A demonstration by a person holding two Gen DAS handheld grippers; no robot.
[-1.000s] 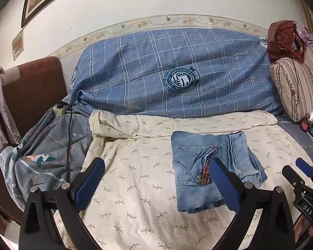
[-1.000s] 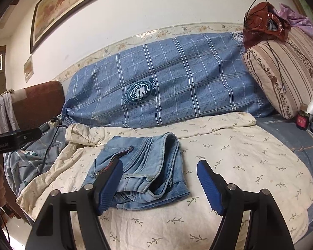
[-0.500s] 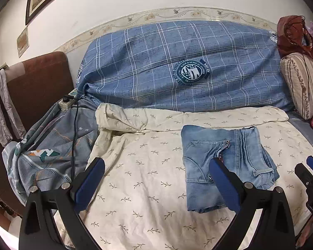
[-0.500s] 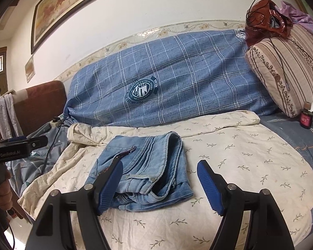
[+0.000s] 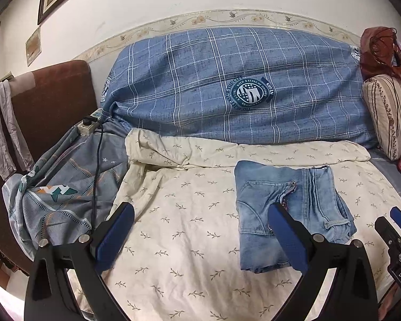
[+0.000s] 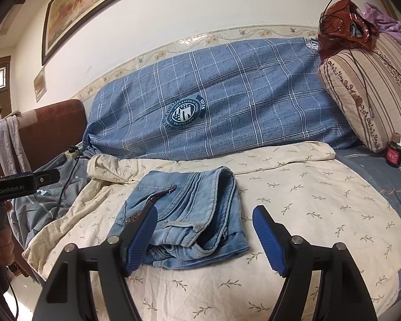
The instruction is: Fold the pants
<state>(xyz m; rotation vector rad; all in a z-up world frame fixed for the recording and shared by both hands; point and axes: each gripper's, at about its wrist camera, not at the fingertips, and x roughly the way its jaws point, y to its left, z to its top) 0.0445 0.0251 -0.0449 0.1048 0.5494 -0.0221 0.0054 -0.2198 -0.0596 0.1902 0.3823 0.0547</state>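
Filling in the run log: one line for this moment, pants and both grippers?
jeans: folded, on cream sheet | left gripper: open, empty | right gripper: open, empty, above jeans

L cam: low, from left | R cam: nearer | shared: jeans (image 5: pixel 286 208)

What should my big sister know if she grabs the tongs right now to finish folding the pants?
Left tongs: open, empty, held above the sheet.
Right tongs: open, empty, held just above the near edge of the jeans.
The jeans lie folded into a compact bundle on the cream leaf-print sheet, in front of the blue plaid bedding.
Done: the folds look made.
Left: the near edge looks a bit rumpled, so perhaps smooth it; otherwise probably nothing.
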